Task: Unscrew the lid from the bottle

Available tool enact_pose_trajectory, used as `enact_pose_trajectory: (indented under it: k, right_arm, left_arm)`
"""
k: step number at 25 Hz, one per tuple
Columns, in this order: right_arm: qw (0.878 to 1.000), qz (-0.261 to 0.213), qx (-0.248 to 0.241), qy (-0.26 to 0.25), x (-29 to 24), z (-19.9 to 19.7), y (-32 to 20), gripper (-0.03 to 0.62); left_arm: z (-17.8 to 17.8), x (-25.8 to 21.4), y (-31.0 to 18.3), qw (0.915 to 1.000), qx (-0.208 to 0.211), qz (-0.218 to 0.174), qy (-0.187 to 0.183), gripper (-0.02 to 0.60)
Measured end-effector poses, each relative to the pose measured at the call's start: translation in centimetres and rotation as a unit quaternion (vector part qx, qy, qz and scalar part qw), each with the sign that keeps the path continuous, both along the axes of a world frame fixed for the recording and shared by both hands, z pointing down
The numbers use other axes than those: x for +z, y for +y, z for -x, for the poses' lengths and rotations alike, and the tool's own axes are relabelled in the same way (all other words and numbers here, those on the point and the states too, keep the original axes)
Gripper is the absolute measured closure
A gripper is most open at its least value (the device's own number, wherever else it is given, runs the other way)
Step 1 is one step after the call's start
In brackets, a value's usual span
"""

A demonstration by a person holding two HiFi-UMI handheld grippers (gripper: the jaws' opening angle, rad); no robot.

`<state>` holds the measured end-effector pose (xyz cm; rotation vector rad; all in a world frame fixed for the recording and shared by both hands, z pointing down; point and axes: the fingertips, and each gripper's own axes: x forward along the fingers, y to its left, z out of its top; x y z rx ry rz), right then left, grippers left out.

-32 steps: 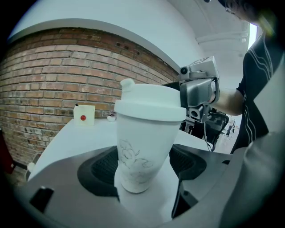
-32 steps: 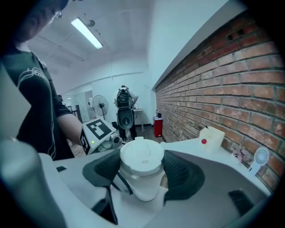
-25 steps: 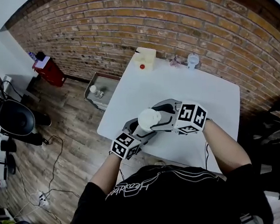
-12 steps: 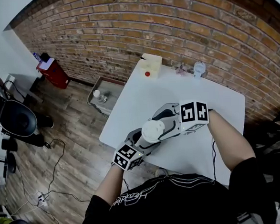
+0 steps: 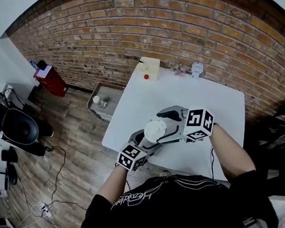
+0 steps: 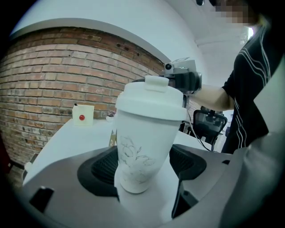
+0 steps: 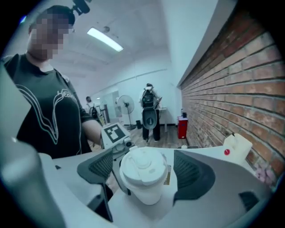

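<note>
Left gripper (image 6: 144, 167) clamps the smooth white tapered bottle (image 6: 147, 133) while right gripper (image 7: 148, 173), jaws just opened wide, straddles its round lid (image 7: 142, 161).

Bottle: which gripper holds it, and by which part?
The left gripper grips the bottle by its lower body; the right gripper's jaws have just been opening, clear of the lid.

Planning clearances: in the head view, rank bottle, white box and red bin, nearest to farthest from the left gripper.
1. The bottle, between the fingers of the left gripper.
2. The white box, table's far left corner.
3. The red bin, on the floor by the wall.
</note>
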<state>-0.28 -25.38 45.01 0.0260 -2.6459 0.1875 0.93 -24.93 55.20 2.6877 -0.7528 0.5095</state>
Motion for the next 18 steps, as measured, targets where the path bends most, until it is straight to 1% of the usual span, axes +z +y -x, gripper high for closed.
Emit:
enact_pose_trajectory:
  k: [2, 3, 5, 9, 11, 12, 14, 15, 18]
  right_arm:
    - [0.997, 0.001, 0.07, -0.022, -0.4, 0.1, -0.4, 0.182]
    - [0.994, -0.002, 0.103, -0.029, -0.6, 0.2, -0.5, 0.158]
    - [0.987, -0.006, 0.159, -0.034, -0.8, 0.4, -0.5, 0.142]
    - [0.971, -0.025, 0.238, -0.011, 0.2, 0.7, -0.2, 0.137]
    - [0.959, -0.025, 0.282, -0.011, 0.5, 0.5, -0.6, 0.14]
    - [0.953, -0.025, 0.303, -0.013, 0.5, 0.3, -0.8, 0.153]
    - [0.942, -0.025, 0.335, -0.014, 0.7, -0.2, -1.1, 0.171]
    - [0.939, -0.024, 0.344, -0.014, 0.9, -0.4, -1.1, 0.175]
    - [0.935, -0.028, 0.354, -0.007, 1.4, -0.2, -0.7, 0.192]
  left_arm:
    - [0.1, 0.2, 0.0, 1.0, 0.001, 0.003, -0.005, 0.201]
    - [0.1, 0.2, 0.0, 1.0, 0.001, 0.004, -0.007, 0.201]
    - [0.0, 0.2, 0.0, 0.9999, 0.002, 0.006, -0.008, 0.201]
    - [-0.1, 0.4, -0.1, 1.0, 0.001, 0.001, -0.007, 0.201]
    - [0.0, 0.6, -0.1, 0.9999, -0.001, -0.001, -0.014, 0.202]
    - [0.0, 0.7, -0.1, 0.9998, -0.001, -0.001, -0.018, 0.204]
    - [0.0, 1.0, 0.0, 0.9997, 0.0, -0.001, -0.023, 0.207]
    - [-0.1, 1.0, 0.0, 0.9997, 0.001, -0.001, -0.022, 0.209]
    - [-0.1, 1.0, 0.0, 0.9999, 0.001, -0.002, -0.017, 0.209]
